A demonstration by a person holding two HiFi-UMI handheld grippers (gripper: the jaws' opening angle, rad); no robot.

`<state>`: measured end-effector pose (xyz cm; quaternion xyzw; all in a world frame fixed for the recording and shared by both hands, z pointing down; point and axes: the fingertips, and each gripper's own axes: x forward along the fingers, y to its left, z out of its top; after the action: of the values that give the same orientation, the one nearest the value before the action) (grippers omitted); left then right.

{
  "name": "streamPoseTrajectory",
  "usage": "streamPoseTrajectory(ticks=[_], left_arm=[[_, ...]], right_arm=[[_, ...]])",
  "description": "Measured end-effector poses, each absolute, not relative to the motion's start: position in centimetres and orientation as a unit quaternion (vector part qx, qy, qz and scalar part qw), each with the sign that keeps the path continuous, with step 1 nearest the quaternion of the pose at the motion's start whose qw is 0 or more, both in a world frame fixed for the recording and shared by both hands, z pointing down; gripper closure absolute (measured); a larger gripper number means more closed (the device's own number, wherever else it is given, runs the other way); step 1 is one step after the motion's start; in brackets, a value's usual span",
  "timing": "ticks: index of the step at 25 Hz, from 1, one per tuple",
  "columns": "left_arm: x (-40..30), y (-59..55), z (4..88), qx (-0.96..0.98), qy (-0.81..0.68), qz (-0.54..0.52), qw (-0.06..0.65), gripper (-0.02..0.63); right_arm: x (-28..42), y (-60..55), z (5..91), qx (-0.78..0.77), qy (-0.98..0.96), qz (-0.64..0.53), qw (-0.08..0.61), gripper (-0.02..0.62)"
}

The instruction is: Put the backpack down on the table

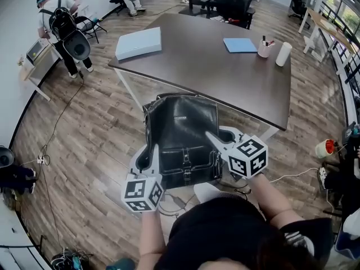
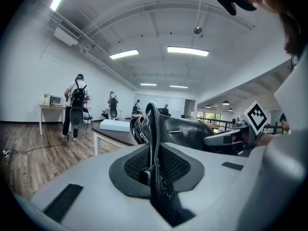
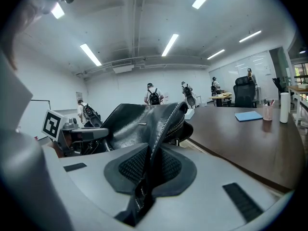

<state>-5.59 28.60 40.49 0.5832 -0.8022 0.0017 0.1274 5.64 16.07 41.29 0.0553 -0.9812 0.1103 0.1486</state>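
A black leather backpack [image 1: 181,136] hangs in the air between my two grippers, just short of the near edge of the dark brown table [image 1: 225,75]. My left gripper [image 1: 153,153] is shut on the bag's left side edge [image 2: 153,143]. My right gripper [image 1: 212,138] is shut on its right side edge [image 3: 161,138]. In the left gripper view the bag's body [image 2: 185,129] stretches toward the right gripper's marker cube [image 2: 255,117]. In the right gripper view the table [image 3: 240,138] runs off to the right, beside the bag.
On the table lie a white flat box [image 1: 138,43], a blue notebook [image 1: 239,45], a pink cup with pens [image 1: 263,48] and a white cylinder [image 1: 283,54]. A person with a backpack [image 1: 64,30] stands at the far left. Office chairs [image 1: 233,1] stand behind the table. Cables lie on the wooden floor [image 1: 84,145].
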Motion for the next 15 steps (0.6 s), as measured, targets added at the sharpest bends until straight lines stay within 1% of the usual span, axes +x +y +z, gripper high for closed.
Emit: streamPoseTrajectory(ticks=[9,15], left_arm=[[-12.0,22.5,39.0,0.563,-0.818,-0.007,0.121,0.531],[-15.9,18.7,37.8,0.557,-0.822,0.003,0.118,0.531]], right_arm=[[-1.5,9.5,39.4,0.030,-0.985,0.089,0.147,0.548],[-5.4,5.7,38.6,0.015,-0.985,0.101,0.142,0.548]])
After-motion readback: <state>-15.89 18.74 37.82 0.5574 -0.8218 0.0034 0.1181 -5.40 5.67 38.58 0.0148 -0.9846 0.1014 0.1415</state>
